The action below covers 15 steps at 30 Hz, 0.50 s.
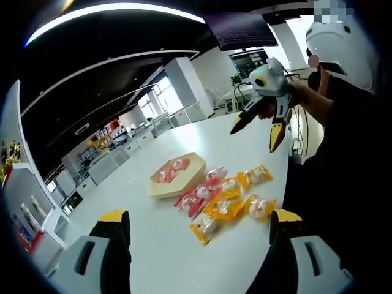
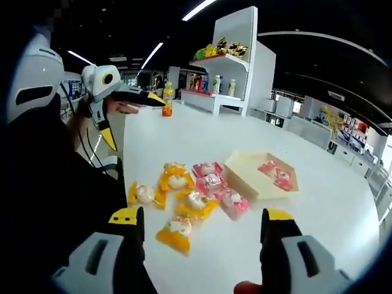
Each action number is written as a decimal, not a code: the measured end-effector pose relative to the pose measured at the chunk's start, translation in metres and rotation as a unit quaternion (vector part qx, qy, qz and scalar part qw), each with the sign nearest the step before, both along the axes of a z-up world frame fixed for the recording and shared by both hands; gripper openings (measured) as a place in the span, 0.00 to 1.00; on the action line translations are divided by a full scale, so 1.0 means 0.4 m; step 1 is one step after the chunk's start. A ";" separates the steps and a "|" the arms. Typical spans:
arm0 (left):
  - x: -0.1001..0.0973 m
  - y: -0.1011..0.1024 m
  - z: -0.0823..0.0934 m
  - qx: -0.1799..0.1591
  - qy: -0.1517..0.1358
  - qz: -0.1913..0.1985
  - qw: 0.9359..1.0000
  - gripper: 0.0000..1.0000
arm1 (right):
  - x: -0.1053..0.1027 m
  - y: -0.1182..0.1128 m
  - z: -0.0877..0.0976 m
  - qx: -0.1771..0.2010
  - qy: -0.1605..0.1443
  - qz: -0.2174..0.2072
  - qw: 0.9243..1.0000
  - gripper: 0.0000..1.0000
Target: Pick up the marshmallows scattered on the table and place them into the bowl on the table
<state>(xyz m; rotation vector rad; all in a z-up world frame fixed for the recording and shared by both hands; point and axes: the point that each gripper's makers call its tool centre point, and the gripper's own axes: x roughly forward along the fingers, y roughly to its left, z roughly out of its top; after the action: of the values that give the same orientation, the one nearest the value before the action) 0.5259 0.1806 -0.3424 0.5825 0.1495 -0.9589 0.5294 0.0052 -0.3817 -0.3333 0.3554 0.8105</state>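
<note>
Approaching from this height, we judge the main risk to be a poor grasp: the marshmallows (image 2: 196,199) are wrapped in slippery packets that overlap and touch one another, so jaws closing on the cluster could catch two packets at once or slide one away across the table (image 2: 202,138). A second risk is nudging the bowl (image 2: 260,174), a shallow wooden tray lying just beside the cluster and already containing two pink packets.

We hold the right gripper (image 2: 203,228) with its jaws spread wide, gripping nothing, raised above the table; the cluster lies ahead, between the jaw lines, nearer the table edge beside the person than the bowl. The left gripper (image 1: 199,228) likewise stands parted and unloaded, with the marshmallows (image 1: 226,202) ahead between its jaws and the bowl (image 1: 174,174) beyond them.
</note>
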 end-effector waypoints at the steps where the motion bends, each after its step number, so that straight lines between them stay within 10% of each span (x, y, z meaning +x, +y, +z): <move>1: 0.001 0.002 0.001 0.000 0.000 0.001 1.000 0.93 | 0.000 0.006 -0.007 -0.003 0.003 0.002 1.000 0.72; 15: -0.001 0.007 0.001 -0.001 -0.001 0.004 1.000 0.93 | -0.028 0.091 -0.122 -0.041 0.060 0.028 0.997 0.64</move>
<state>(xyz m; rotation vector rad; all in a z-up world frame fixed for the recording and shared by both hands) 0.5257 0.1833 -0.3421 0.5810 0.1486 -0.9503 0.5184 0.0416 -0.4307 -0.3727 0.4953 0.8742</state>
